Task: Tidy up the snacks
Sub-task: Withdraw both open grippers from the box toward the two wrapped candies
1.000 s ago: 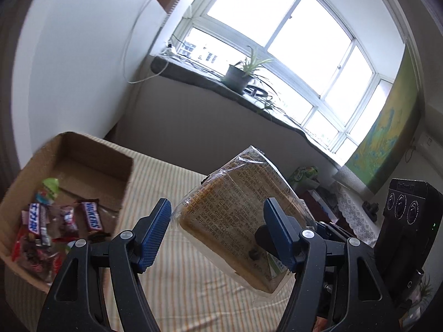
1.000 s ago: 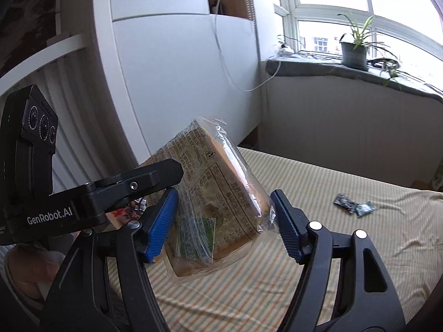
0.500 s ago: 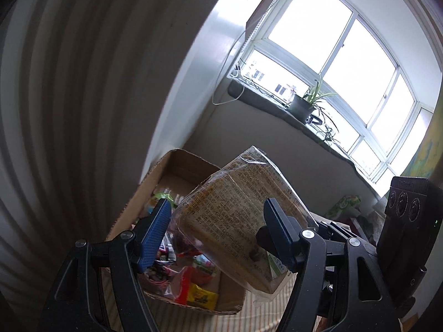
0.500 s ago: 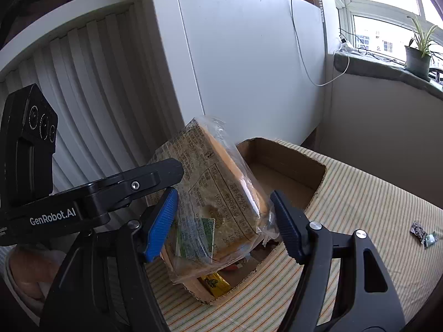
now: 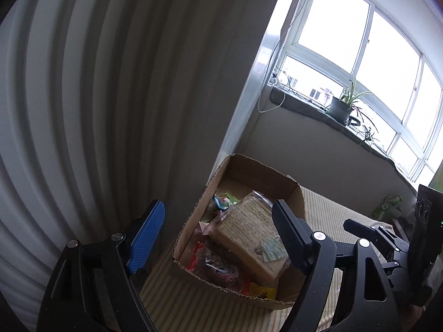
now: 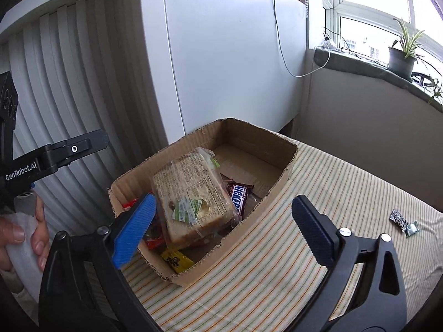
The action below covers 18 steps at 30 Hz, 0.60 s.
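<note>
We had just spread both jaws wide, left gripper (image 5: 218, 236) and right gripper (image 6: 224, 229), nothing between them; the wrapped bread (image 6: 191, 196) lay in the cardboard box (image 6: 279, 182) on other snacks, at the table's (image 6: 332, 207) wall-side corner.

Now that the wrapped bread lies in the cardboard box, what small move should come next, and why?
Probably swing the open right gripper toward the small dark wrappers on the striped cloth: the plastic-wrapped bread already rests in the brown cardboard box, and they remain outside.
</note>
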{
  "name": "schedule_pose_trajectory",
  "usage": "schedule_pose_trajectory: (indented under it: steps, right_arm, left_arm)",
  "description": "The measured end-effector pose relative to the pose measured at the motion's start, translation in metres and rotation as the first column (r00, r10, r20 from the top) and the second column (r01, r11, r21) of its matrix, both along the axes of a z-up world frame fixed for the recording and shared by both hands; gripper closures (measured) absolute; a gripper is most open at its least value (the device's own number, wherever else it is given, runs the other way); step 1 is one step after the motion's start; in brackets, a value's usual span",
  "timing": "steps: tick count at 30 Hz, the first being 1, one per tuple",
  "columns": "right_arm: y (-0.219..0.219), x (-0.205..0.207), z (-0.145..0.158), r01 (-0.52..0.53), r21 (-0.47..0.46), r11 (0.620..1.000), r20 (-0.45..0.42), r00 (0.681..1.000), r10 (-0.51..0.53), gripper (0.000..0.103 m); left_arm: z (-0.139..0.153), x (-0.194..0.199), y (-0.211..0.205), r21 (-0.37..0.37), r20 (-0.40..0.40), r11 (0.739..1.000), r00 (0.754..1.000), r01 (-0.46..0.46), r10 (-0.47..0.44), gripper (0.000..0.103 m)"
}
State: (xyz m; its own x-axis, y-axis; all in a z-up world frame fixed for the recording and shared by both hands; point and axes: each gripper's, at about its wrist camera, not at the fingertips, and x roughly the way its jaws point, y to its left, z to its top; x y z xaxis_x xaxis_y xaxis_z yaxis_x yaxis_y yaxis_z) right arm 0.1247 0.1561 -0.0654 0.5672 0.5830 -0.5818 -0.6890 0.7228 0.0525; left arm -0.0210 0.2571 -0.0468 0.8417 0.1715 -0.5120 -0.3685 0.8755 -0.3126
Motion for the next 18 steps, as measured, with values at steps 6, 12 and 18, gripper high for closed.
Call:
schedule_pose_trajectory:
  steps: [6, 12, 18]
  right_arm:
    - [0.000, -0.009, 0.003, -0.002, -0.004, 1.000, 0.012, 1.000, 0.002, 0.000]
    - [-0.008, -0.010, 0.002, -0.009, 0.010, 1.000, 0.014, 1.000, 0.009, 0.000]
    - [-0.040, 0.000, -0.002, 0.031, 0.051, 0.998, -0.003, 1.000, -0.031, 0.000]
  left_arm:
    - [0.003, -0.009, 0.000, 0.005, 0.008, 1.000, 1.000, -0.013, 0.012, 0.023]
    - [0.008, -0.007, -0.010, 0.029, -0.001, 1.000, 1.000, 0.000, 0.000, 0.023]
    - [0.014, 0.007, -0.031, 0.069, -0.013, 0.997, 1.000, 0.026, -0.026, 0.023]
